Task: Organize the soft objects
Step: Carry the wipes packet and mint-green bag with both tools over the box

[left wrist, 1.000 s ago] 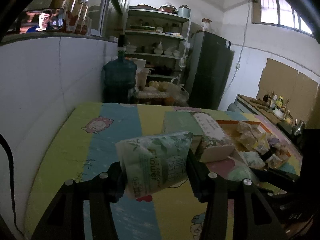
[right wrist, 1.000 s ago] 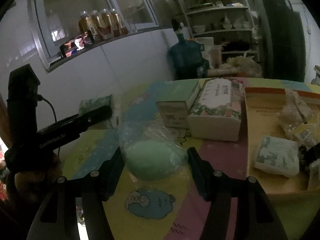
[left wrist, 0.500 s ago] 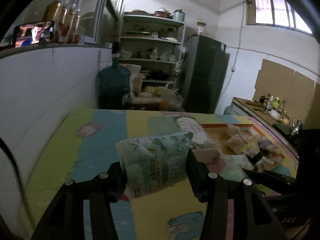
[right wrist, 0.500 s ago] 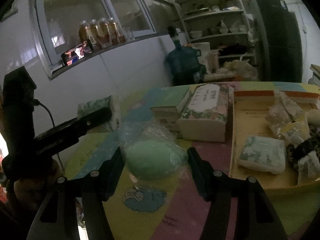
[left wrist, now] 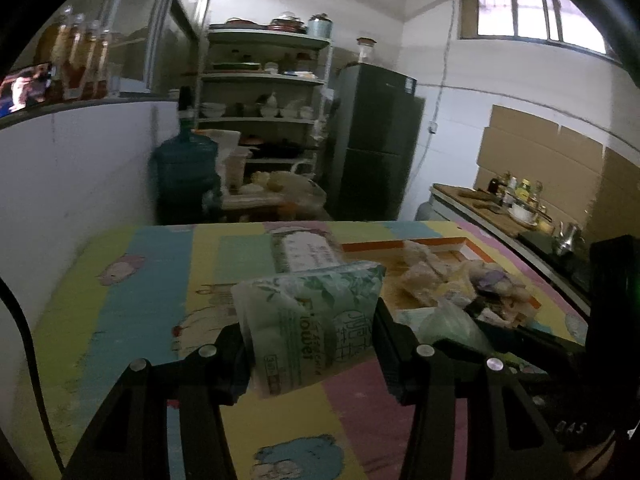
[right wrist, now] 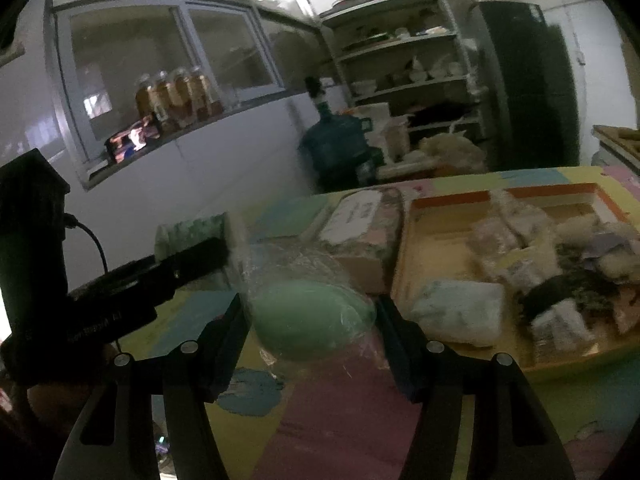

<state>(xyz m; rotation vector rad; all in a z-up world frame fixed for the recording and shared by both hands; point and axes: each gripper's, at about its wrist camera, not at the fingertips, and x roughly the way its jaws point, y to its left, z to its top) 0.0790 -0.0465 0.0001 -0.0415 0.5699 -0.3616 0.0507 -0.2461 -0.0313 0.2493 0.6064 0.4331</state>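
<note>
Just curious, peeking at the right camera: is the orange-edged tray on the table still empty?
No, the tray already holds a heap of small soft packets.

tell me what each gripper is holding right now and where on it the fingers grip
Left gripper: a green floral tissue pack, pinched across its two side edges. Right gripper: a green sponge in clear plastic wrap, squeezed at its left and right ends.

green leafy tissue pack [left wrist: 310, 328], pale-green bagged sponge [right wrist: 308, 318].
</note>
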